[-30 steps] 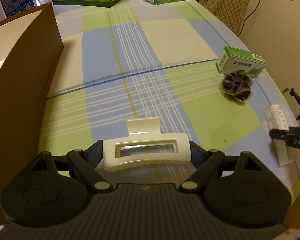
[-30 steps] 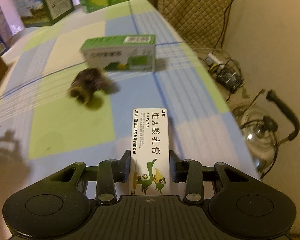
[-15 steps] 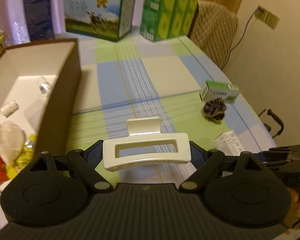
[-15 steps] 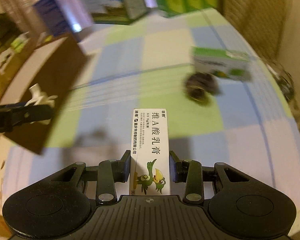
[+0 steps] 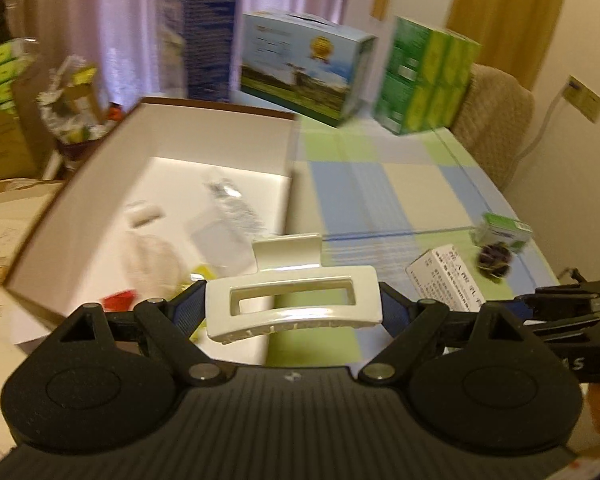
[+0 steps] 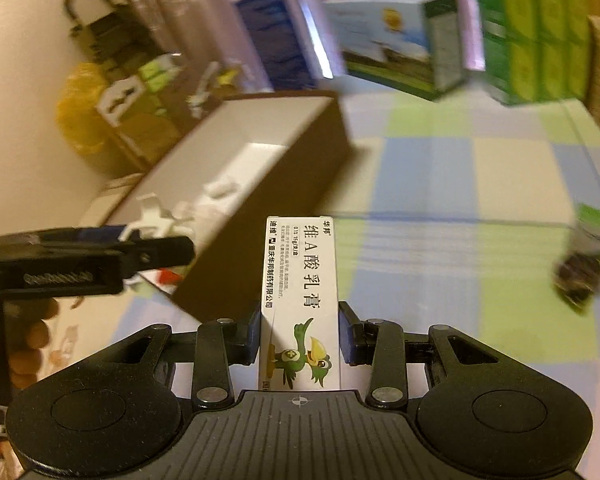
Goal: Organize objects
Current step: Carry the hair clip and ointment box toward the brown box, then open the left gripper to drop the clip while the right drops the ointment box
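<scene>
The left gripper [image 5: 293,312] pinches a cream hair claw [image 5: 292,307] at lower centre, over the near corner of the open box [image 5: 216,118]. The right gripper [image 6: 299,334] clamps a white ointment carton [image 6: 300,300], short of the box's brown wall. Each load should clear the rim, descend into bare floor space, then be released separately.

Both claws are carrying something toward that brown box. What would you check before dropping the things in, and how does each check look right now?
1. Left claw grips the white hair clip: ok.
2. Right claw grips the ointment carton: ok.
3. Brown box open on top: ok.
4. Free room inside among its contents: cannot tell, blurred.
5. Hair clip over the opening: ok, near the edge.
6. Carton over the opening: not ok, it is over the tablecloth.
</scene>
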### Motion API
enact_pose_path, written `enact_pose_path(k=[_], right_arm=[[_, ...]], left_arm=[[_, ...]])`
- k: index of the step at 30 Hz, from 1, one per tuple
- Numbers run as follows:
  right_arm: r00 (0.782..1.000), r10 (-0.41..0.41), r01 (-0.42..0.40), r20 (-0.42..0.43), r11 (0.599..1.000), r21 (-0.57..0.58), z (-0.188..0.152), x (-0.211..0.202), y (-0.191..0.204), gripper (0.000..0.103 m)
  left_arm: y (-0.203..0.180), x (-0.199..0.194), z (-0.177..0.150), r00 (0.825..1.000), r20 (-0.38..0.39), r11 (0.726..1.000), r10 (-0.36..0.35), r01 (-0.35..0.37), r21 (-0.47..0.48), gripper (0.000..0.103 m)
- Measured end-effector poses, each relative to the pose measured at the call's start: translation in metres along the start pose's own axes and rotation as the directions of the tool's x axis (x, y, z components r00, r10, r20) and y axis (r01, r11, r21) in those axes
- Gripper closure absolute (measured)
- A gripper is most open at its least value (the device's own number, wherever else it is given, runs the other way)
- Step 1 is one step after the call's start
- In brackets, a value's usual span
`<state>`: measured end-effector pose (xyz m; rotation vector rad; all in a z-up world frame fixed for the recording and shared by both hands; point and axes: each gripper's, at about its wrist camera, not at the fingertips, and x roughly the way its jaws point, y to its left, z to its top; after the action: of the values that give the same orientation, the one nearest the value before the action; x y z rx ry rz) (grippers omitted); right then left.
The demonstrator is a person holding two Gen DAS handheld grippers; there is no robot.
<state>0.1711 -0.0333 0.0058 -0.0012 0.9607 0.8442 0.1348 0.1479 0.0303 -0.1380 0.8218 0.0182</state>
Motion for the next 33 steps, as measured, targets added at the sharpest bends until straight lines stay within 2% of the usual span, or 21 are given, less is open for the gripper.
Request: enact_pose_path(k=[7, 14, 22, 33], right_arm=[[0.997, 0.070, -0.068, 0.027, 0.996, -0.058, 0.030, 0.033, 0.048, 0.068], [0.997, 0.079, -0.077, 0.021, 0.993, -0.089, 0.053, 0.071, 0.079, 0.068], [1.000, 0.011, -0.008, 0.019, 0.993, -0.122, 0.080, 0.112, 0.086, 0.068], [0.995, -0.099, 0.099, 0.006, 0.991, -0.086, 0.127, 0.172, 0.057, 0.068]], left_arm=[[0.057, -0.012, 0.007, 0.996, 0.020, 0.996, 0.084, -0.083, -0.036, 0.019], [0.094, -0.005, 0.020, 0.991, 0.020, 0.991, 0.133, -0.133, -0.021, 0.019], [0.117, 0.025, 0.044, 0.989, 0.013, 0.989, 0.147, -0.148, 0.024, 0.019], [0.132, 0.097, 0.087, 0.993, -0.016, 0.989, 0.114, -0.112, 0.096, 0.018]])
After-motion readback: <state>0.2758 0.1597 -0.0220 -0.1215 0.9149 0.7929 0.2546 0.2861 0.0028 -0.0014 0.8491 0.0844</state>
